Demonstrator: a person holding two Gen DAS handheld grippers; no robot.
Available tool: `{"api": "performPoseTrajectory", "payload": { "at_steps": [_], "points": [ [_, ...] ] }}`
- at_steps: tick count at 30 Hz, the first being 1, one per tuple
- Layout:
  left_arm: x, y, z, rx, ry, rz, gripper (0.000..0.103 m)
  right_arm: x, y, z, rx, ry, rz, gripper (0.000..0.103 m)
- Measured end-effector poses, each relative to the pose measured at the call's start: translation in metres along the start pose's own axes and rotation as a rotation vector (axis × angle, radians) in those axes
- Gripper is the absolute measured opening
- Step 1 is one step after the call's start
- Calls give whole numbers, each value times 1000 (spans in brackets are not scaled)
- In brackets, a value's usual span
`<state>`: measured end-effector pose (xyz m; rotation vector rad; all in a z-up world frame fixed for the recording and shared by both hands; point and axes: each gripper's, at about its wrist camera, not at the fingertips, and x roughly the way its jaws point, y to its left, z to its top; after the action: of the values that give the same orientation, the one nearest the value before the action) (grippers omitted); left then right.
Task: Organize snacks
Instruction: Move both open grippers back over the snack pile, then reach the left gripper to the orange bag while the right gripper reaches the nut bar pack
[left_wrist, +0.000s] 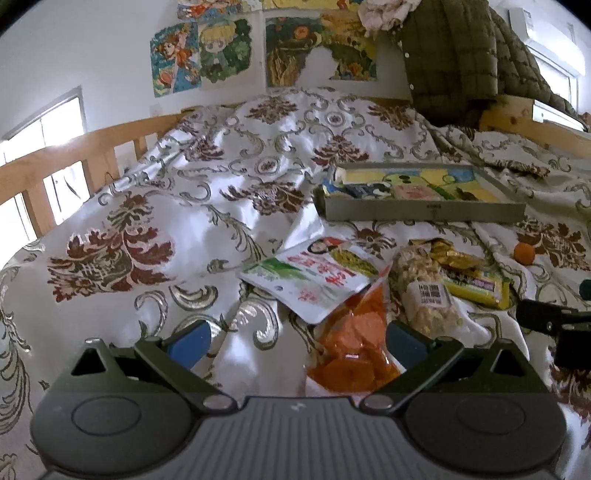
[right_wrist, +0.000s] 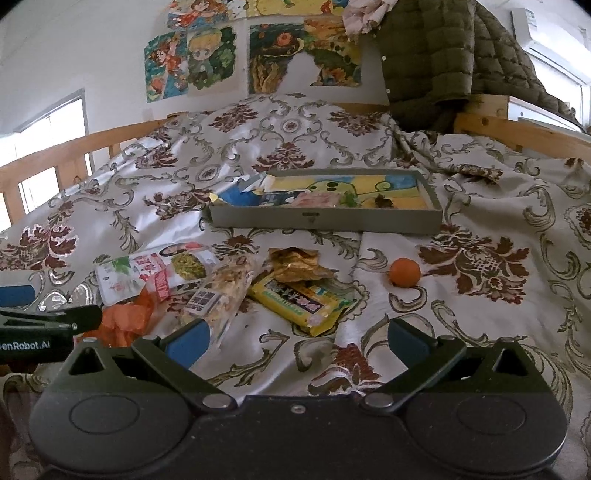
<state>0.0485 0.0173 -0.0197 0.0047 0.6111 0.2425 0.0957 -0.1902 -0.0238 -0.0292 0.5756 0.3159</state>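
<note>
Both grippers, left gripper (left_wrist: 295, 339) and right gripper (right_wrist: 295, 338), hover spread wide and empty near the snack pile (right_wrist: 221, 288), gray tray (right_wrist: 325, 221) waiting beyond.

Snacks on the bed, counted

Five loose packets lie on the patterned bedspread (right_wrist: 480, 184): one white pouch (right_wrist: 155, 273) with green and red print, one orange bag (right_wrist: 122, 319), one clear puffed-snack packet (right_wrist: 221, 291) with a barcode label, one crumpled gold wrapper (right_wrist: 297, 264) and one yellow packet (right_wrist: 299, 301). One small orange fruit (right_wrist: 405, 272) sits apart to their right. One grey tray (right_wrist: 325, 219) stands beyond them and holds several more packets, too overlapped to count exactly. Two grippers show, the left gripper (left_wrist: 297, 341) and the right gripper (right_wrist: 295, 341), each with two fingers spread wide.
</note>
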Motion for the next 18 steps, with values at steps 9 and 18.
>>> {"api": "performPoseTrajectory", "payload": {
  "at_steps": [9,18],
  "points": [
    [1,4,-3,-23,33,-18,103,-2,14,-3,-48,16,31,102],
    [6,7,-4,-36,74,-3,103,0,26,-4,-92,39,56,102]
  ]
}}
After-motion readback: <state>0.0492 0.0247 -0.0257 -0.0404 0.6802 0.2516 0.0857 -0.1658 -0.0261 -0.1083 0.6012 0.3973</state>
